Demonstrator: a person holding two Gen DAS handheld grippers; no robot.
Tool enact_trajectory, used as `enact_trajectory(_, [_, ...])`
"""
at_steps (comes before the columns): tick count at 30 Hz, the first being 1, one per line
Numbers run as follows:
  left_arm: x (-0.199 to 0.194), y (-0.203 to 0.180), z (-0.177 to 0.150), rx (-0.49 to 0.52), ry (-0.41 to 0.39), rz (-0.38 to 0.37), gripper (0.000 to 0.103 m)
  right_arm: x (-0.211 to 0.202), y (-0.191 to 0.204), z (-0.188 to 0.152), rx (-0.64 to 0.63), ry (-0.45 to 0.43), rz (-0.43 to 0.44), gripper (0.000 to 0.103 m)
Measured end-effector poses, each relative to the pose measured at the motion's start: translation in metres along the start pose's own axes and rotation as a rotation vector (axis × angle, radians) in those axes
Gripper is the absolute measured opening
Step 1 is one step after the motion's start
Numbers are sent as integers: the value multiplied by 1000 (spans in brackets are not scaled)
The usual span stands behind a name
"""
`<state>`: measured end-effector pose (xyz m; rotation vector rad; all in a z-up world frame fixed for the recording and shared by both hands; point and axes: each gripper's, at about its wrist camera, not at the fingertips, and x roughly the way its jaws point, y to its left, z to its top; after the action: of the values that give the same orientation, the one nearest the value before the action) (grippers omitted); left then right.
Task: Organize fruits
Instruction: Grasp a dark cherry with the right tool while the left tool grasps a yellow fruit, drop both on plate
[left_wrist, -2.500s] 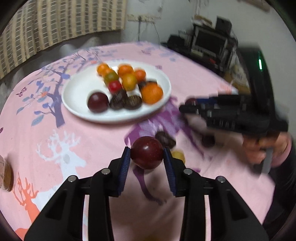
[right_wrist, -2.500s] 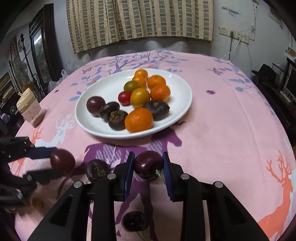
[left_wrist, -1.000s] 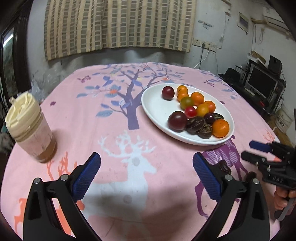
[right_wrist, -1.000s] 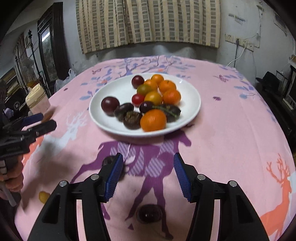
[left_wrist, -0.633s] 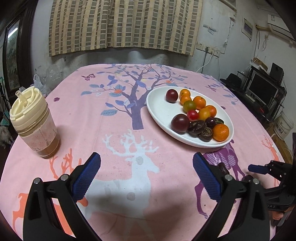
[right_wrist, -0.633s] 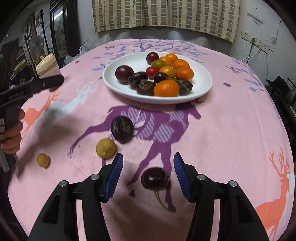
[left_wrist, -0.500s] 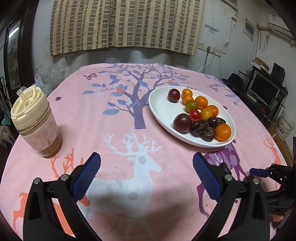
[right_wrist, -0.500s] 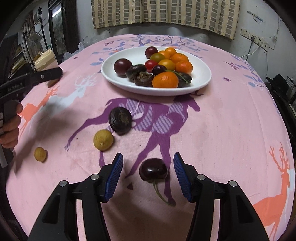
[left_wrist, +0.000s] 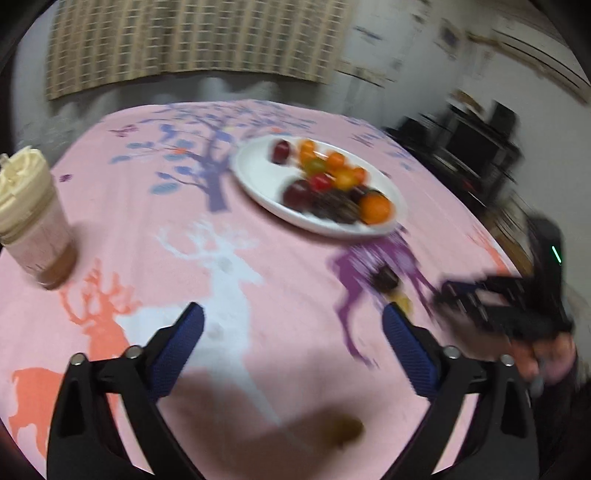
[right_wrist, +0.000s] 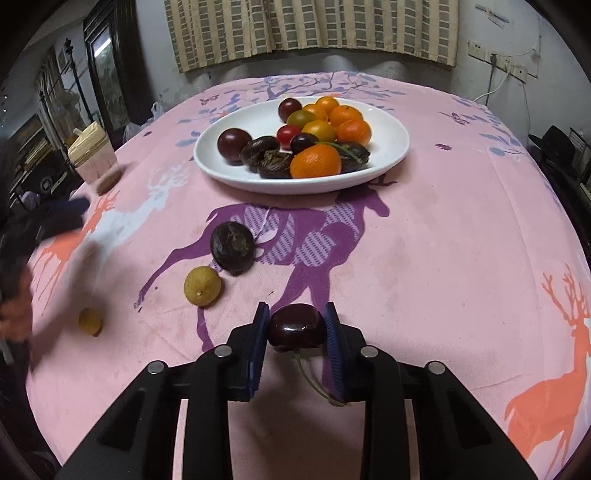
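A white plate (right_wrist: 388, 155) holds several oranges, tomatoes and dark fruits. My right gripper (right_wrist: 295, 328) is shut on a dark cherry (right_wrist: 295, 326) with a green stem, low over the pink tablecloth. A dark wrinkled fruit (right_wrist: 232, 249), a yellow fruit (right_wrist: 202, 286) and a smaller yellow fruit (right_wrist: 89, 321) lie loose on the cloth. My left gripper (left_wrist: 291, 332) is open and empty above the cloth; the small yellow fruit (left_wrist: 347, 428) lies blurred below it. The plate (left_wrist: 258, 177) shows beyond it, and the right gripper (left_wrist: 498, 306) is at the right.
A lidded cup with a cream top (right_wrist: 94, 158) stands on the left of the table, also in the left wrist view (left_wrist: 29, 218). A striped curtain hangs behind. Dark furniture with screens (left_wrist: 476, 147) stands past the table's right edge.
My right gripper has closed on the cherry that lay between its fingers. My left gripper has swung fast toward the near side, now blurred, over the small yellow fruit.
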<state>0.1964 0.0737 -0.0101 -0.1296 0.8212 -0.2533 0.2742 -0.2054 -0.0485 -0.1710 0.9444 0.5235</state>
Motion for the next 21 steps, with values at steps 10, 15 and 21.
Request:
enact_trajectory(10, [6,-30,-57,138,156,-53,48,-1,3,0,-7,-2,-3,31])
enact_trajectory(15, [13,-28,-58,127,176,-52,30,-1,2,0,-8,-3,-3,31])
enact_trajectory(21, [14,-29,-41,134,164,-30,26,-11,1,7,15,-71,32,30])
